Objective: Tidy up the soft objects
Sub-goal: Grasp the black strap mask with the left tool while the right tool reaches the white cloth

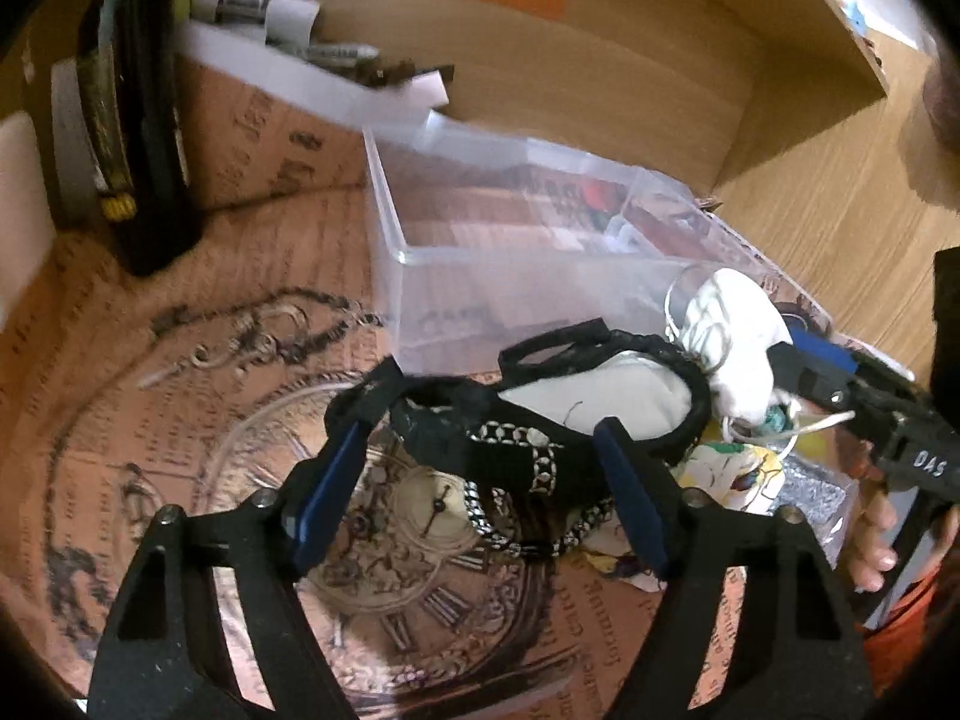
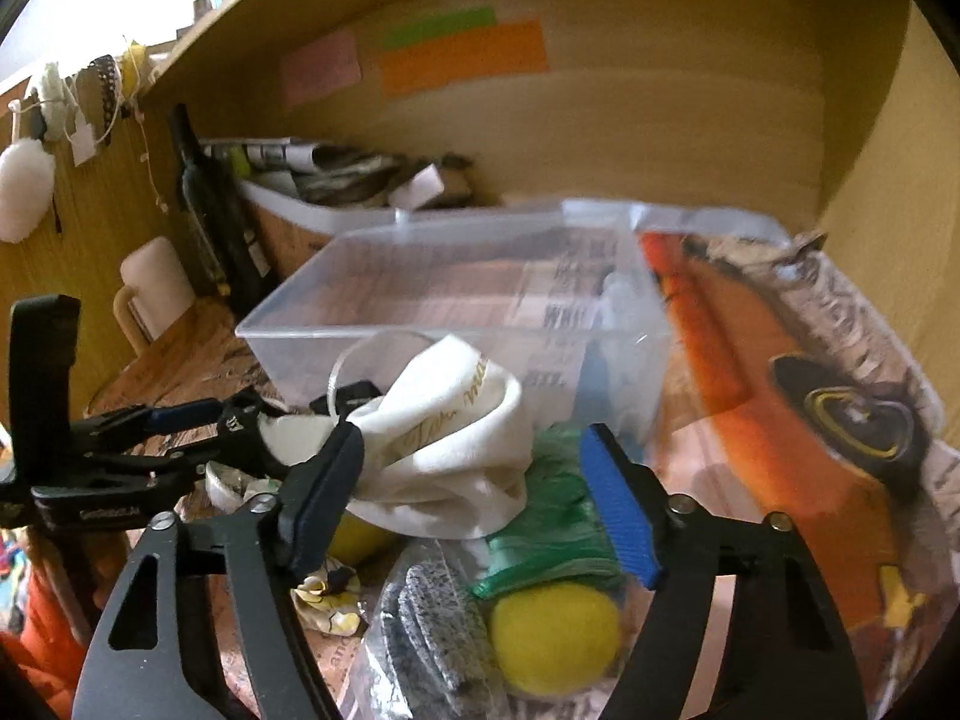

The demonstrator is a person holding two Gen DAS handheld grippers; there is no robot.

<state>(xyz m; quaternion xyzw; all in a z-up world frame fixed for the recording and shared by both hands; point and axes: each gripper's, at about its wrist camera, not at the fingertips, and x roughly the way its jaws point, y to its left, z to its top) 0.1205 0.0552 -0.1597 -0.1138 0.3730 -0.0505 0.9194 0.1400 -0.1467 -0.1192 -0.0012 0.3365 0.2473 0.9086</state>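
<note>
My left gripper (image 1: 486, 414) is open around a black fabric item with white lining and a bead-patterned band (image 1: 540, 420), which lies on the printed desk mat in front of a clear plastic box (image 1: 480, 228). My right gripper (image 2: 474, 462) is open, its fingers either side of a white cloth pouch with gold script (image 2: 450, 450). That pouch (image 1: 738, 330) also shows in the left wrist view, right of the black item. The clear box (image 2: 456, 288) stands just behind the pouch. The left gripper (image 2: 180, 420) shows at the left in the right wrist view.
A plastic bag with a yellow ball (image 2: 552, 636), grey felt pieces (image 2: 432, 618) and green material (image 2: 552, 516) lies under the right gripper. A dark bottle (image 1: 138, 108) and a bin of papers (image 1: 288, 60) stand at the back left. Wooden shelf walls (image 1: 810, 60) enclose the desk.
</note>
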